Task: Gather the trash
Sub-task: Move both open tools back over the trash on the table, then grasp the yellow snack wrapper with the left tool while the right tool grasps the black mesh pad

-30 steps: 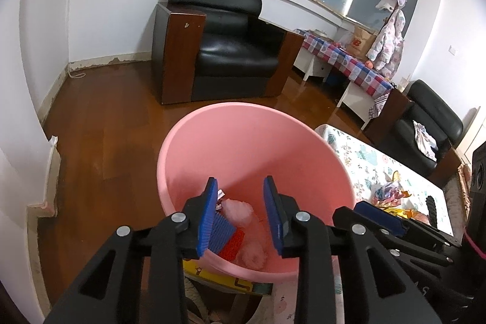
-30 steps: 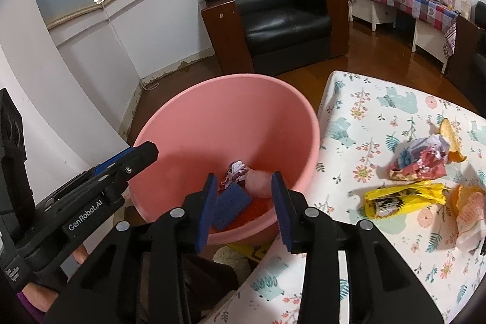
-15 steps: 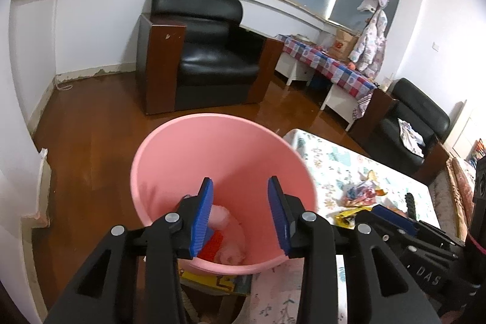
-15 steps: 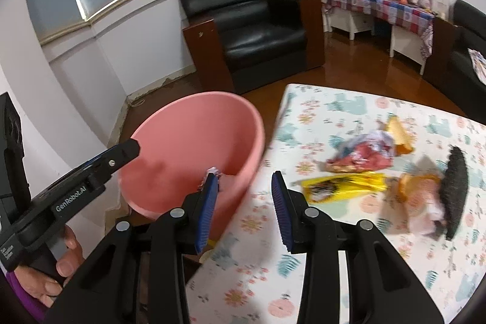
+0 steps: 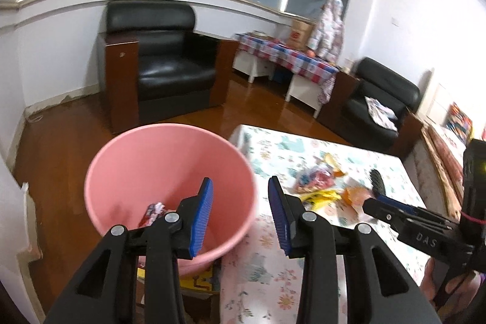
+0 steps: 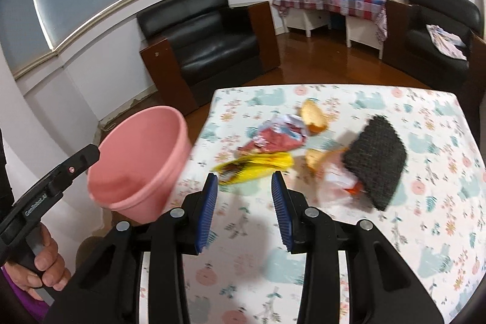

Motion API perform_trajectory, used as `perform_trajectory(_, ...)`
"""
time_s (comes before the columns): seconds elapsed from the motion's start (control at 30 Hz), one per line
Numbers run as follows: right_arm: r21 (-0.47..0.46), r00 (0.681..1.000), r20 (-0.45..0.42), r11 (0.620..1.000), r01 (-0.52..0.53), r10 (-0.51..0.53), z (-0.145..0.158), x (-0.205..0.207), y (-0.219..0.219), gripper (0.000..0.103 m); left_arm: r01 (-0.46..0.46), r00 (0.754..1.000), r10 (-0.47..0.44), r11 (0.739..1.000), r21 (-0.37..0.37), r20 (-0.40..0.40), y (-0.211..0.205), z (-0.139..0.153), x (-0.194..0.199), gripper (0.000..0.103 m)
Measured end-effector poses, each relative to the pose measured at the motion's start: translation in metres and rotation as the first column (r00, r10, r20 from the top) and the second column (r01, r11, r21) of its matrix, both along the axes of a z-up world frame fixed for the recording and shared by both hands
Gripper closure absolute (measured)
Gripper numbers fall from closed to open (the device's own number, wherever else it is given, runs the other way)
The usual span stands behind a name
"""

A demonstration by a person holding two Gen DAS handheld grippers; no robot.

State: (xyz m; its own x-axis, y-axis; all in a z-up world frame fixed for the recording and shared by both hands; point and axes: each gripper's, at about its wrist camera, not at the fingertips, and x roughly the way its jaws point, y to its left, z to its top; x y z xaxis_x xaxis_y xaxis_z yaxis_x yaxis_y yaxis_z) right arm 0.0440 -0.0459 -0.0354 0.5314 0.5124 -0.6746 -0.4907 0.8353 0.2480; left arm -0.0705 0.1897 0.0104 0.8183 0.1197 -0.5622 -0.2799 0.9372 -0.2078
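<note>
Left wrist view: "DAS" on the empty, parted right tool (image 5: 376, 199); left tool (image 5: 240, 216) likewise.

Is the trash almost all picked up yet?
Partly. Some crumpled wrappers already lie in the pink bucket. Both the left gripper and the right gripper are open and empty. On the table remain a yellow wrapper, a red wrapper and orange peels.

pink bucket (image 5: 170, 169): upright, beside table | wrappers (image 6: 273, 138), peels (image 6: 314, 116): tabletop
</note>
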Motion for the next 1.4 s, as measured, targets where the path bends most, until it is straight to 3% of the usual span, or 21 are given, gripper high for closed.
perform_trajectory(0.23, -0.002, 0.998, 0.000, 0.998, 0.067, -0.067, -0.006, 0.002, -0.031, 0.065, 0.157, 0.987, -0.155, 0.986, 0.048, -0.047, -0.035, -0.006, 0.021, 0.060)
perform_trajectory(0.57, 0.029, 0.986, -0.040, 0.986, 0.162, -0.161, -0.017, 0.014, -0.069, 0.065, 0.369, 0.922, -0.347, 0.921, 0.126, -0.171, -0.080, -0.029, 0.072, 0.054)
perform_trajectory(0.87, 0.039, 0.974, -0.050, 0.974, 0.221, -0.219, -0.023, 0.027, -0.095, 0.065, 0.434, 0.880, -0.382, 0.887, 0.155, -0.282, -0.092, -0.066, 0.130, 0.053)
perform_trajectory(1.13, 0.057, 0.960, -0.091, 0.961, 0.272, -0.266, -0.035, 0.040, -0.114, 0.065, 0.493, 0.844, -0.417, 0.851, 0.182, -0.337, -0.101, -0.090, 0.152, 0.053)
perform_trajectory(1.3, 0.065, 0.954, -0.117, 0.956, 0.285, -0.276, -0.041, 0.045, -0.116, 0.065, 0.499, 0.846, -0.432, 0.848, 0.179, -0.312, -0.103, -0.087, 0.146, 0.088)
perform_trajectory(1.4, 0.068, 0.955, -0.119, 0.957, 0.282, -0.273, -0.040, 0.047, -0.114, 0.065, 0.502, 0.844, -0.445, 0.851, 0.152, -0.299, -0.105, -0.083, 0.138, 0.101)
